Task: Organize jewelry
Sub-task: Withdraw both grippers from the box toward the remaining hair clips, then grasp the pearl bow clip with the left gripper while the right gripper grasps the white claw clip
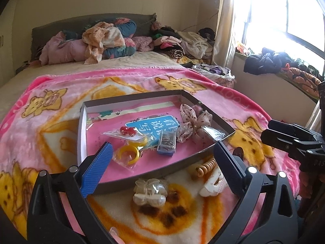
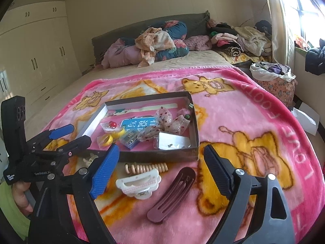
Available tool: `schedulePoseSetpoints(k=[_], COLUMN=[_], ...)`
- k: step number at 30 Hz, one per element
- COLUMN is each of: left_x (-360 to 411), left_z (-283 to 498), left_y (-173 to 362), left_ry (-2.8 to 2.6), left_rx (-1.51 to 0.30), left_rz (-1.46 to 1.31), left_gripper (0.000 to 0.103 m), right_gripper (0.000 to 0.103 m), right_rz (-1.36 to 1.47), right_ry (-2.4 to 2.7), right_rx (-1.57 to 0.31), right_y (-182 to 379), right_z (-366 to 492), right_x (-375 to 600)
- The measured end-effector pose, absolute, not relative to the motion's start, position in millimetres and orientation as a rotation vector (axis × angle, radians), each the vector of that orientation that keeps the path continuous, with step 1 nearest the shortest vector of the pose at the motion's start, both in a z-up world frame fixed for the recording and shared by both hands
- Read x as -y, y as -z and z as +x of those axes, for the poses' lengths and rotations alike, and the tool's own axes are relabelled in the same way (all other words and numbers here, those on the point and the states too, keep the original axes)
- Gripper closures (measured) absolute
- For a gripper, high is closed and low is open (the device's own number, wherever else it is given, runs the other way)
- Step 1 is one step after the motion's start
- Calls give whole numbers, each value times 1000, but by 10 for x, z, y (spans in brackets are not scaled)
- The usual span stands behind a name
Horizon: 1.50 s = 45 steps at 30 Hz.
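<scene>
Between picks: both the left gripper and right gripper gape wide, empty. Next, 1 must close on the clip at lower centre for the box.

Your left gripper stands with its jaws spread wide, nothing between the blue finger on the left and the dark finger on the right; it tilts downward and forward. Your right gripper is likewise spread wide and empty, angled down at a similar slant. The two sit side by side, the left one near the left edge of the right wrist view. Your left hand wraps the handle below that gripper, a green sleeve at the wrist.
</scene>
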<state>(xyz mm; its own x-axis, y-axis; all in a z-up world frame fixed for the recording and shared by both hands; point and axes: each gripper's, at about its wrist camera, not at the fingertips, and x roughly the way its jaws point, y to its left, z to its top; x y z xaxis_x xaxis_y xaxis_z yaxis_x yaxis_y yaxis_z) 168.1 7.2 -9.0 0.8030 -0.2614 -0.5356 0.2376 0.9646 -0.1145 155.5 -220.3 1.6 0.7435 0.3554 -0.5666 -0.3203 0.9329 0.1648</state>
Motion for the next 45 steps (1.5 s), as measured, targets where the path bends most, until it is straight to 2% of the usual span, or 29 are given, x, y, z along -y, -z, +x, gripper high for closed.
schedulePoseSetpoints(k=[25, 45], left_x=[-278, -329], left_z=[1337, 1474], left_y=[330, 652], left_ry=[228, 234], left_rx=[-629, -706], left_rz=[-23, -10], left_gripper=[12, 12], right_gripper=[20, 20], right_rz=[-17, -85], right_ry=[-409, -420], right_rx=[-681, -787], right_y=[244, 642], right_z=[1142, 1481], right_x=[1953, 1724])
